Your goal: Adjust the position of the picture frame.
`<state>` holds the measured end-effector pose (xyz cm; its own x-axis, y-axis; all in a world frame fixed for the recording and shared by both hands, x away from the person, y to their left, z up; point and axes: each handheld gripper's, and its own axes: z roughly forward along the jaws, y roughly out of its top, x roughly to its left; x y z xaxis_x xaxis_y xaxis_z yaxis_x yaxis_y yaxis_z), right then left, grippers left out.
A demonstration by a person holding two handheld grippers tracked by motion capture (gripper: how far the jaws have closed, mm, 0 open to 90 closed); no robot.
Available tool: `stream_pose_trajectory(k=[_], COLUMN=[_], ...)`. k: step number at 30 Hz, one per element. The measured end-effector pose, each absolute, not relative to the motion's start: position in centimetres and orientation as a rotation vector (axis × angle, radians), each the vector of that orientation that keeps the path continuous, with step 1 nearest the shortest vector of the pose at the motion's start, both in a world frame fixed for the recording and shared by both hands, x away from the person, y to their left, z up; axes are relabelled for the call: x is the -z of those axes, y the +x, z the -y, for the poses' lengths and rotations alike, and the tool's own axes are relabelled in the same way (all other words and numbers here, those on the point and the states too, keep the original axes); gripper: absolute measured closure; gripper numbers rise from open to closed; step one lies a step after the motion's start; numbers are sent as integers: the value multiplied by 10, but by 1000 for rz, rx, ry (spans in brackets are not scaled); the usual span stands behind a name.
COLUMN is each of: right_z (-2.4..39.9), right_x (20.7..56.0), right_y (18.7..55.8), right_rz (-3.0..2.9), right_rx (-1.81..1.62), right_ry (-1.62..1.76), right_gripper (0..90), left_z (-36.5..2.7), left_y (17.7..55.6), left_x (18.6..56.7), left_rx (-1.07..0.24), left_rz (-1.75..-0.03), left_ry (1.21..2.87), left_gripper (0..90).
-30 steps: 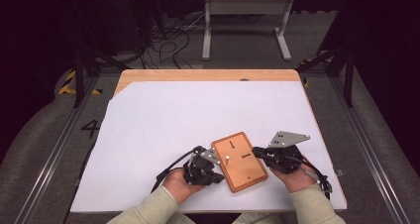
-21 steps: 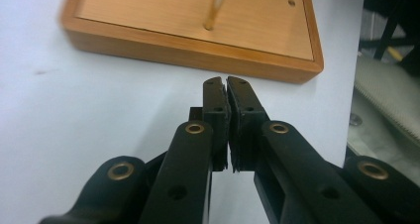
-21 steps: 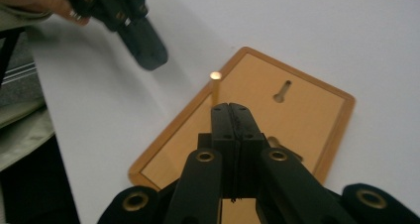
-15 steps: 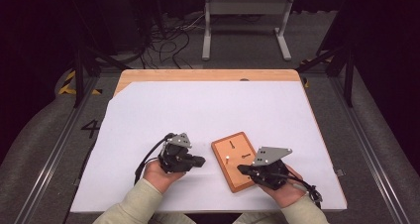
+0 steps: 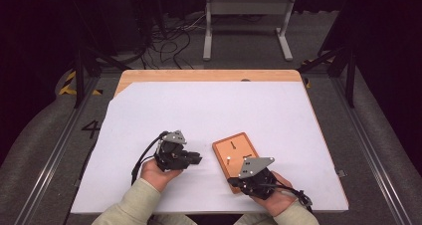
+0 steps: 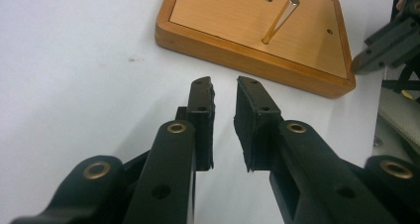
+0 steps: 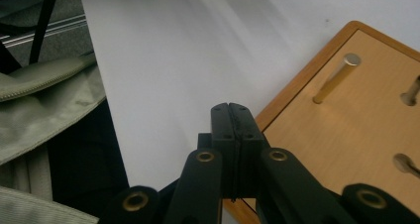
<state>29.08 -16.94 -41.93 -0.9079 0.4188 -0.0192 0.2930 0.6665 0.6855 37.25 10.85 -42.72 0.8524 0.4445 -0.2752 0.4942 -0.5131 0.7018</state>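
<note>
A flat wooden board [image 5: 237, 148] with a thin metal peg [image 6: 280, 20] standing in it lies on the white table near the front. Left of the board, my left gripper [image 5: 198, 158] points at its side. Its jaws have just been opening and stand a little apart, with nothing between the pads [image 6: 201, 116]. My right gripper [image 5: 232, 181] hovers at the board's near corner, shut, with its pads pressed together and nothing held [image 7: 230, 110]. In the right gripper view the board [image 7: 356, 120] and its peg [image 7: 337, 78] lie to the right of the jaws.
A white sheet [image 5: 209, 110] covers most of the wooden tabletop [image 5: 199, 75]. The table's front edge and a pale green sleeve [image 7: 44, 92] lie just behind my right gripper. A metal stand [image 5: 246, 16] and cables sit on the floor beyond the table.
My left gripper has drawn back leftward from the board and its jaws have parted slightly. My right gripper has moved left and nearer the front edge, to the board's near corner.
</note>
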Motion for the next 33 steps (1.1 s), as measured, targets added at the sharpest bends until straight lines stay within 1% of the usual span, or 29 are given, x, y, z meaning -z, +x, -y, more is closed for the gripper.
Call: stream_pose_trajectory(k=[12, 20, 26, 33], right_z=[155, 153, 165, 182], right_x=[433, 436, 437, 436], right_y=[288, 288, 295, 302], right_rz=[-2795, -2814, -2779, -2743], right_rx=[-986, -941, -857, -836], right_ry=[540, 528, 606, 689], right_gripper=[900, 900, 900, 900], left_z=[-113, -114, -116, -115], left_y=[375, 376, 377, 380], left_x=[428, 429, 429, 430], left_rx=[64, 64, 63, 65], left_rz=[-716, -728, -729, -737], left_ry=[2167, 2164, 2164, 2159], left_gripper=[733, 731, 731, 729])
